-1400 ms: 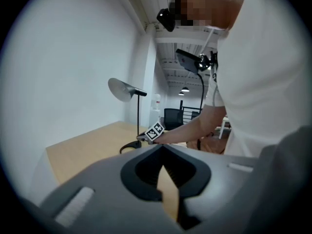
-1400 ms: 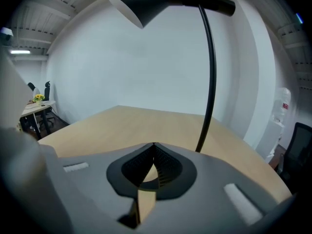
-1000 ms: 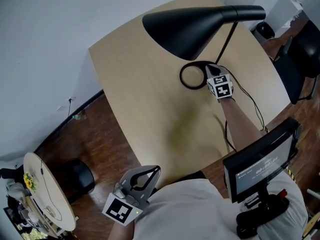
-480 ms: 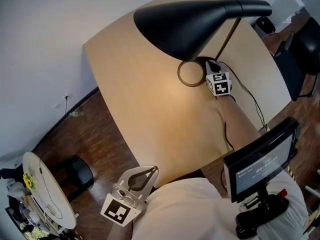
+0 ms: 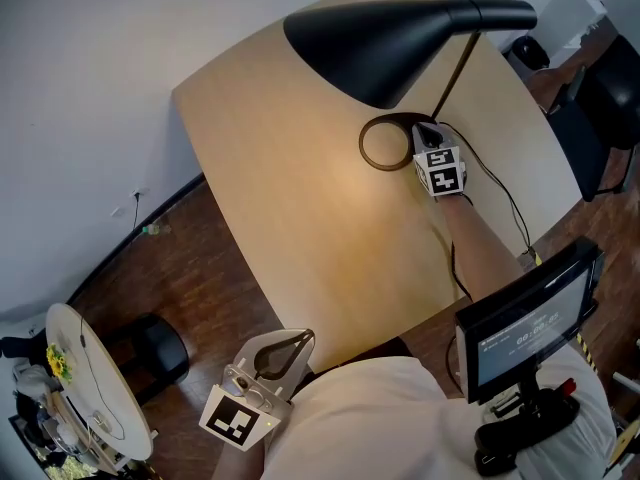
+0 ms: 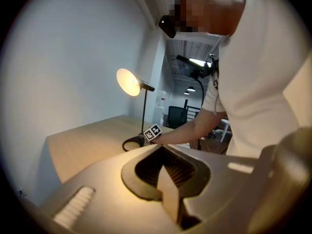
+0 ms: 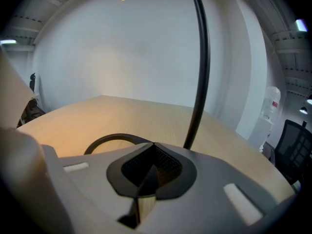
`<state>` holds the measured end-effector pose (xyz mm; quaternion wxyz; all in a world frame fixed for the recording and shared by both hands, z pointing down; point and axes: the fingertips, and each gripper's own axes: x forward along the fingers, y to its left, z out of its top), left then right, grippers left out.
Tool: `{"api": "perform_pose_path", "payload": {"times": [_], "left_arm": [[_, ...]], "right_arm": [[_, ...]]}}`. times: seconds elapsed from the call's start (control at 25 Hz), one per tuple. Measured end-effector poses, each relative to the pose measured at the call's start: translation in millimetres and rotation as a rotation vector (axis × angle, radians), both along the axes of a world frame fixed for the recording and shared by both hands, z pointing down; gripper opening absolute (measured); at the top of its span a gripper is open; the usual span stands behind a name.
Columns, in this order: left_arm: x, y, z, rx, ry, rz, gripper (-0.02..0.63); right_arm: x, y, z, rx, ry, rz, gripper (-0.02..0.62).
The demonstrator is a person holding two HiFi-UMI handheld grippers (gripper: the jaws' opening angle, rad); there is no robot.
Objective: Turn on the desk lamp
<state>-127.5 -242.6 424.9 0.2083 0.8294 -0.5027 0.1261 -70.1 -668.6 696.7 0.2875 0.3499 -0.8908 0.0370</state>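
Right gripper [image 5: 427, 140]: jaws closed tip to tip, nothing between them. Its tips sit at the right side of the lamp's base, by the foot of the stem; whether they touch it cannot be told.

Lamp [image 5: 385, 43]: desk type, matt black, lit. It stands near the tabletop's far right corner.
- Base [image 5: 364, 148]: a flat open ring lying on the wood.
- Stem [image 7: 203, 72]: thin rod, rising from the ring's right side with a slight lean.
- Shade [image 6: 127, 82]: long cone. Its long axis runs from the narrow end at the stem top out to a wide mouth toward the tabletop's left edge. The mouth tilts downward and its inside glows warm yellow.
- A warm pool of light falls on the wood beside and in front of the ring.

Left gripper [image 5: 300, 340]: jaws pressed together, empty. It is held off the tabletop's near edge, close to the person's torso and well apart from the lamp.

Tabletop [image 5: 300, 198]: pale wood, rounded corners.

Room:
- Wall [image 5: 90, 88]: plain white, along the tabletop's left edge.
- Floor [image 5: 200, 278]: dark wood boards.
- Stool [image 5: 160, 353]: round, black, on the floor left of the near edge.
- Chair [image 5: 610, 88]: black, beyond the right edge.
- Screen [image 5: 525, 323]: small, at the person's chest.
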Motion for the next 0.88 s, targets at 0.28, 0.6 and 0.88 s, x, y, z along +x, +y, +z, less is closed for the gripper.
{"api": "perform_pose_path", "payload": {"times": [0.28, 0.6, 0.88], "left_arm": [[-13, 26, -18, 0.077, -0.008, 0.021, 0.009], [-25, 92, -34, 0.186, 0.0, 0.101, 0.009], [-39, 186, -38, 0.276, 0.02, 0.193, 0.009]], "right_arm": [[-10, 91, -60, 0.008, -0.096, -0.085, 0.003], [0, 268, -125, -0.018, -0.158, -0.14, 0.003], [26, 437, -169, 0.001, -0.163, -0.122, 0.003]]}}
